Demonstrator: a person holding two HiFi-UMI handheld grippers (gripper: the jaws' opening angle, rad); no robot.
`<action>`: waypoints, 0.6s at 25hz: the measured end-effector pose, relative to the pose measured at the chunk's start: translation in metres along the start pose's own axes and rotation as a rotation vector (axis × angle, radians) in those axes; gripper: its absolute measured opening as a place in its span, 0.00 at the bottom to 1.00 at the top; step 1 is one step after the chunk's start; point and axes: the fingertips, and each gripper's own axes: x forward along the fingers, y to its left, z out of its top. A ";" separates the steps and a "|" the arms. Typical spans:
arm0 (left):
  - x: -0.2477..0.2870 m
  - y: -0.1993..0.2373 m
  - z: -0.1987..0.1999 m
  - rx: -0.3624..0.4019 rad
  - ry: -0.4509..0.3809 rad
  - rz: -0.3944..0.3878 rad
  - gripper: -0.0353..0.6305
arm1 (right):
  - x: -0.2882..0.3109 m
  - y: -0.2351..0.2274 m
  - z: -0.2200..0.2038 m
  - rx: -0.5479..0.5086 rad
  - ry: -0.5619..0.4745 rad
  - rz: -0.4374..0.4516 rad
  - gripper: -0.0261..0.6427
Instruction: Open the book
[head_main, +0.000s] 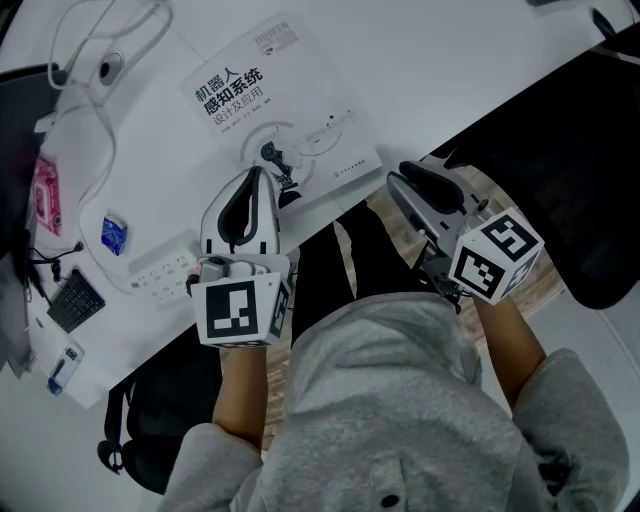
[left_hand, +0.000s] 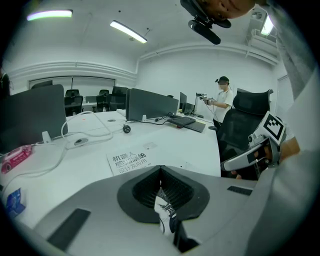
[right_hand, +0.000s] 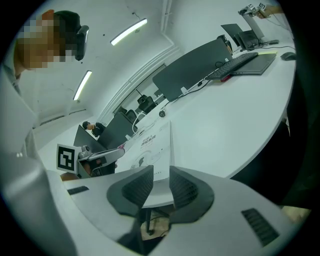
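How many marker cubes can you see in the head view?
2. One cube rides on the left claw, at lower left; the other on the right claw, at right. None seems hidden.

The book (head_main: 300, 85) bears on its cover the title 机器人感知系统, with 设计及应用 printed beneath it.

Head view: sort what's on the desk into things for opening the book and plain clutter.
For the job: book, closed; left gripper, shut; right gripper, open.
Lying about: pink packet; blue packet; power strip.
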 end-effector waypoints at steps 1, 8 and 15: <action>0.001 0.000 -0.002 -0.003 0.001 -0.001 0.07 | 0.001 -0.001 -0.002 0.005 0.002 0.000 0.19; 0.006 0.003 -0.014 -0.021 0.024 0.001 0.07 | 0.006 -0.007 -0.008 0.026 0.011 0.000 0.19; 0.015 0.006 -0.023 -0.030 0.033 0.002 0.07 | 0.017 -0.010 -0.016 0.054 0.024 0.013 0.19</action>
